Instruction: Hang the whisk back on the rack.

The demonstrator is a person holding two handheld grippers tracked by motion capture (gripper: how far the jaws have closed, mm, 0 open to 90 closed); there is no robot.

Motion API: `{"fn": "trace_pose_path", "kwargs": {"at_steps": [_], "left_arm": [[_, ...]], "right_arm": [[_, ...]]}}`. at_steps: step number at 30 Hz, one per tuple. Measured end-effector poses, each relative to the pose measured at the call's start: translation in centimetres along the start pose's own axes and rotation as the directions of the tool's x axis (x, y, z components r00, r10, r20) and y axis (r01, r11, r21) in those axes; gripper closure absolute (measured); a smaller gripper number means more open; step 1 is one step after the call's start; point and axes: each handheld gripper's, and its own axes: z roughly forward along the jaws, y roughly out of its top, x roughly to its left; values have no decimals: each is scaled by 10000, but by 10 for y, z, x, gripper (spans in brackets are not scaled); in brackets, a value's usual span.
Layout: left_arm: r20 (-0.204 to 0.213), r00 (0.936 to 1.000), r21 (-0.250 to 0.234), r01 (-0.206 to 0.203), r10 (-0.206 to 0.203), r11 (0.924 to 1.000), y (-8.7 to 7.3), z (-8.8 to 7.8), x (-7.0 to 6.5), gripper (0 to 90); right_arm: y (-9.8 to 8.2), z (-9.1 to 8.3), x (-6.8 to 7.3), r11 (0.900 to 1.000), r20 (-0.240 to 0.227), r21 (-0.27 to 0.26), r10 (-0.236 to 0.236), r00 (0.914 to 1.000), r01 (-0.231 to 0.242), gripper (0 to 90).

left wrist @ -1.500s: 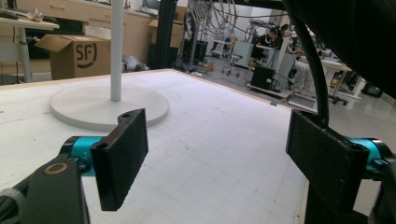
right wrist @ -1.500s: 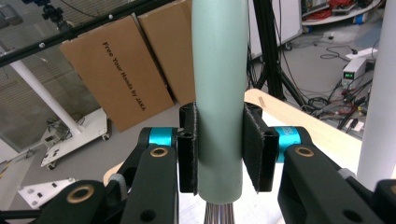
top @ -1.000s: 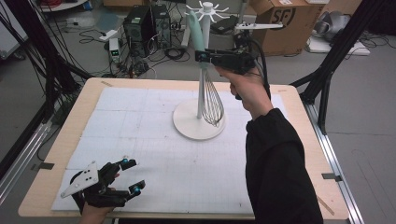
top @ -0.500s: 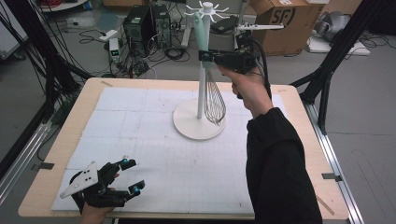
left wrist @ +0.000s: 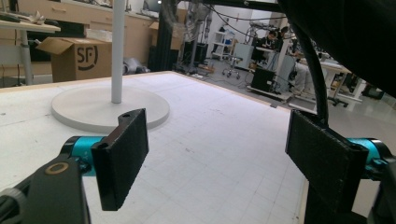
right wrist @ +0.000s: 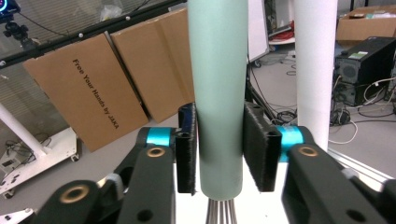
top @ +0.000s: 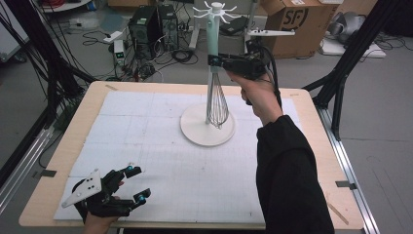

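Observation:
A whisk with a pale green handle hangs upright beside the pole of a white hook stand, its wires just above the round base. My right gripper reaches level from the right with the handle between its jaws. They have just been opening slightly, but both pads still look flush against the handle. My left gripper rests at the table's front left, open with nothing between its pads. The stand's base lies ahead of it.
The stand's hooks spread out above the whisk handle. A white gridded mat covers the wooden table. The white pole stands just right of the handle. Cardboard boxes and computers sit on the floor beyond.

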Motion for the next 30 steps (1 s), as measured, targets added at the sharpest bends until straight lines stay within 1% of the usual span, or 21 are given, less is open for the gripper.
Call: {"fn": "trace_pose_path", "kwargs": {"at_steps": [2, 3, 5, 6, 9, 11, 12, 15, 17, 19, 21, 23, 25, 26, 28, 30], "left_arm": [[3, 10000, 24, -22, 22, 10000, 0, 0, 0, 218], [4, 10000, 20, -28, 28, 10000, 0, 0, 0, 219], [-15, 10000, 25, -18, 18, 10000, 0, 0, 0, 218], [-8, 10000, 13, 10, -10, 10000, 0, 0, 0, 218], [-55, 10000, 4, 7, -7, 10000, 0, 0, -1, 218], [-83, 10000, 32, -11, 11, 10000, 0, 0, 0, 216], [-113, 9999, 52, -24, 24, 10000, 0, 0, 0, 214], [-178, 9998, 56, 2, -1, 10000, 0, 0, 0, 207], [-230, 9997, 48, 36, -35, 10000, 0, 0, 0, 201], [-263, 9996, 59, 95, -94, 9999, -1, 0, 1, 194], [-298, 9995, 37, 134, -133, 9999, -1, 1, 1, 187], [-327, 9994, 70, 117, -115, 9999, -1, 1, 1, 183], [-361, 9993, 74, 137, -134, 9999, -1, 2, 1, 175], [-411, 9991, 95, 138, -134, 9999, -1, 2, 1, 169], [-427, 9990, 96, 114, -110, 9999, -1, 2, 2, 166], [-428, 9990, 86, 150, -146, 9999, -2, 3, 2, 166]], "right_arm": [[-2, -1, 2, 9999, 227, -116, -116, 9997, 119, 438], [-3, -2, 3, 9998, 258, -90, -163, 9995, 166, 422], [-6, -3, 4, 9998, 260, 32, -219, 9994, 219, 350], [-9, -4, 5, 9996, 351, 72, -281, 9990, 278, 320], [-20, -7, 6, 9959, 677, 142, -901, 9936, 893, 256], [-30, -10, 6, 9917, 959, 284, -1279, 9871, 1257, 205], [-36, -12, 6, 9901, 1107, 350, -1392, 9841, 1362, 193], [-53, -20, 4, 9864, 1288, 318, -1642, 9780, 1614, 148], [-65, -27, 3, 9855, 1320, 243, -1694, 9767, 1677, 148], [-77, -35, 3, 9860, 1287, 155, -1669, 9775, 1663, 148], [-86, -42, 5, 9865, 1282, 68, -1633, 9782, 1638, 148], [-96, -49, 7, 9856, 1315, 22, -1681, 9770, 1693, 148], [-107, -55, 9, 9837, 1407, 16, -1784, 9738, 1800, 148], [-113, -58, 10, 9819, 1375, -14, -1875, 9726, 1895, 148], [-126, -62, 11, 9826, 1338, 17, -1842, 9737, 1857, 148], [-140, -65, 12, 9812, 1337, 108, -1925, 9722, 1928, 148]]}}
